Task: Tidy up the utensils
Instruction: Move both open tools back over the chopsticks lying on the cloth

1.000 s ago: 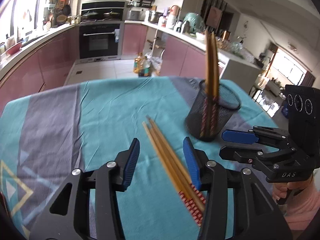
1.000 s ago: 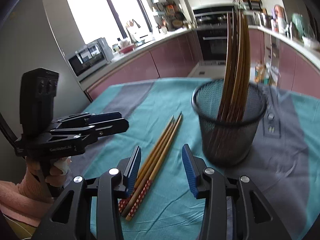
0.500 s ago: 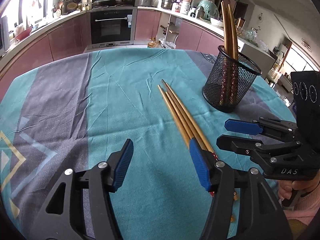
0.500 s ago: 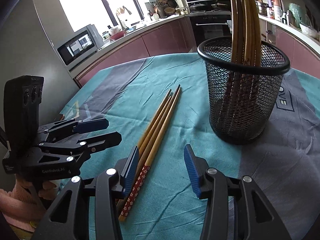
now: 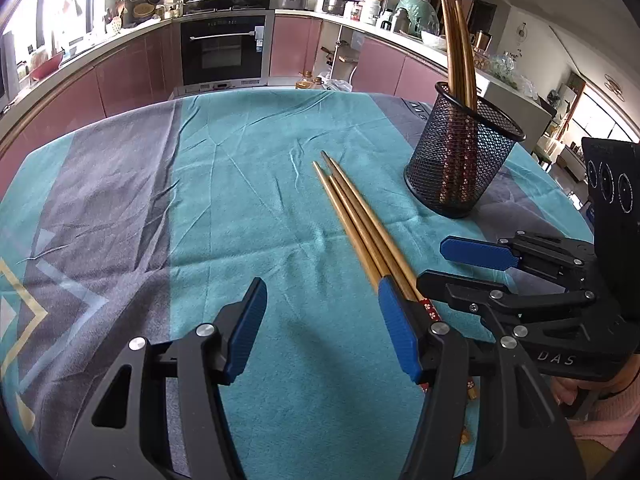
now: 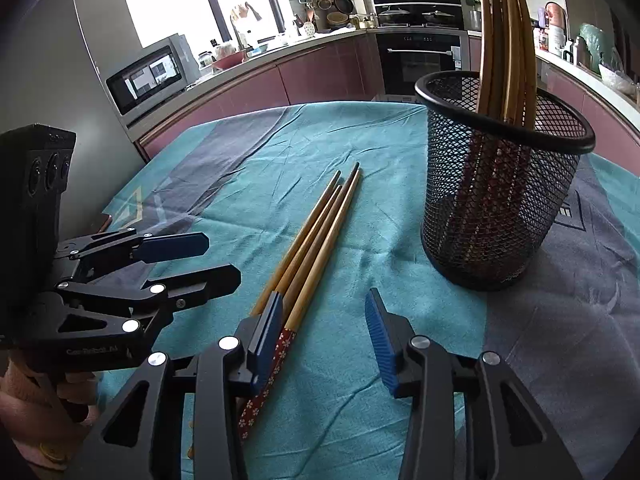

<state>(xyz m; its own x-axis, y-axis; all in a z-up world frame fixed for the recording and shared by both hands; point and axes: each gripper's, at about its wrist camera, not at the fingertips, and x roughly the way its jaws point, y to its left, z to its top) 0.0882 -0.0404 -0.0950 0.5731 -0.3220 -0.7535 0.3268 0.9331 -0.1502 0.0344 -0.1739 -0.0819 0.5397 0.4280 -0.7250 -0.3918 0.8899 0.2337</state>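
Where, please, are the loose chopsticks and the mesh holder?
loose chopsticks (image 5: pixel 360 224), left wrist view, on the middle of the wooden shafts.
mesh holder (image 6: pixel 496 216), right wrist view, on its mesh wall.

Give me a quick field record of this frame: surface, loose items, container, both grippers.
surface: table under a teal and grey tablecloth
loose items: chopsticks lying side by side on the cloth, red patterned handle ends toward the grippers
container: black mesh cup, upright, to the right of the loose ones, several chopsticks standing in it
left gripper: open, empty, right finger over the loose chopsticks' handle ends
right gripper: open, empty, left finger over the same ends
task state: loose chopsticks not yet gripped
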